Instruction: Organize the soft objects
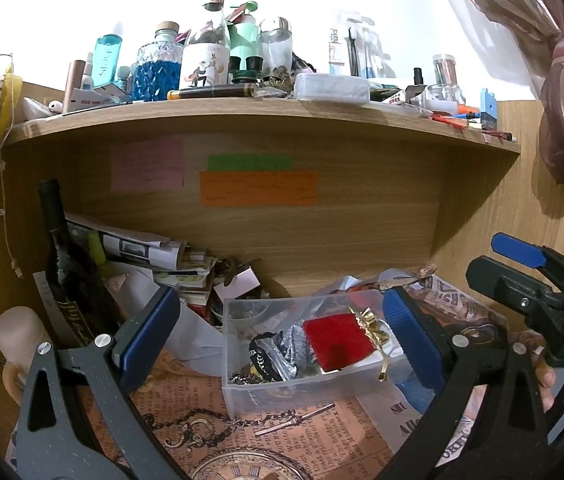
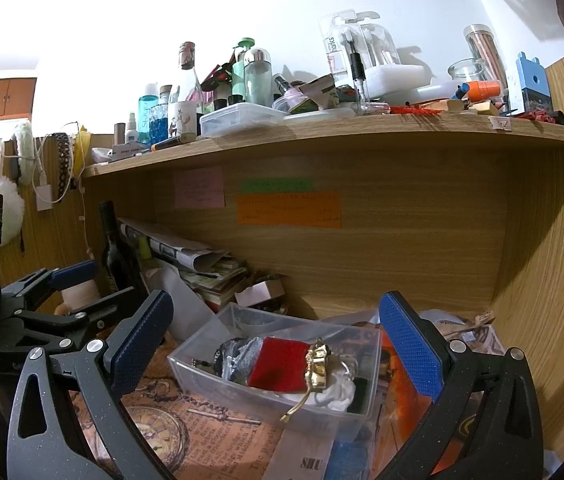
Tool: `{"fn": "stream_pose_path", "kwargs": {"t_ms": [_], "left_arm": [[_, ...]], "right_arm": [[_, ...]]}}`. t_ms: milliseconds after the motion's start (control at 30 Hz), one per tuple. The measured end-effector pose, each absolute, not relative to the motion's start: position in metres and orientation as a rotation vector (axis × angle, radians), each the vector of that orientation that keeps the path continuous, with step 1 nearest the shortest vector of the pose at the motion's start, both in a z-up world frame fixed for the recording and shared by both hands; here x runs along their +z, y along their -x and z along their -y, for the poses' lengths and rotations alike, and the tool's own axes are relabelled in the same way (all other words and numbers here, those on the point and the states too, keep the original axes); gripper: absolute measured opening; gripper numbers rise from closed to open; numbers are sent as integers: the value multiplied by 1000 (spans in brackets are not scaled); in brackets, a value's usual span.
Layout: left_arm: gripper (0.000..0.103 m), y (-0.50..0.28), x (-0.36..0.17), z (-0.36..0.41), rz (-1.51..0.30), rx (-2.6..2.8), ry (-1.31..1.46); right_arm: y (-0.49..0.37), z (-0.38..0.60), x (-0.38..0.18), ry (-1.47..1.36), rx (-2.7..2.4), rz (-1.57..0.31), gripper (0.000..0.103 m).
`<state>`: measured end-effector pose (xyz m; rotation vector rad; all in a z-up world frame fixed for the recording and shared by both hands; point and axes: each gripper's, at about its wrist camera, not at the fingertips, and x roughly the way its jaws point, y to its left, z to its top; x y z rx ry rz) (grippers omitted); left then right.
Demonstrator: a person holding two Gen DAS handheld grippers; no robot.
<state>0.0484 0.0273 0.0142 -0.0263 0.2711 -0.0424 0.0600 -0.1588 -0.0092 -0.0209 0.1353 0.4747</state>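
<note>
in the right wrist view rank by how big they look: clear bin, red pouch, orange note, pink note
1. clear bin
2. orange note
3. red pouch and pink note look about alike; the pouch is nearer the camera, so unranked.

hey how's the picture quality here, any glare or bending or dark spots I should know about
Left wrist view: wall above the shelf is blown out white, the shelf edge bows from fisheye, corners go black. Right wrist view: same white washout, and the shelf casts shadow over the sticky notes; the clear bin stays readable.

Open-topped bin [image 1: 242, 390] beneath overhanging shelf [image 1: 242, 120]
</note>
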Motion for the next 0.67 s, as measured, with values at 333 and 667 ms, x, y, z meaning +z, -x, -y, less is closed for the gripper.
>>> {"fn": "stream_pose_path", "kwargs": {"t_ms": [333,667], "left_arm": [[103,-50,14,-26,-288,-65,37],[103,-49,14,-25,-290,-61,43]], "right_arm": [[-61,159,-9,20,474,-136,103],[-62,154,-16,16,472,-156,103]]}}
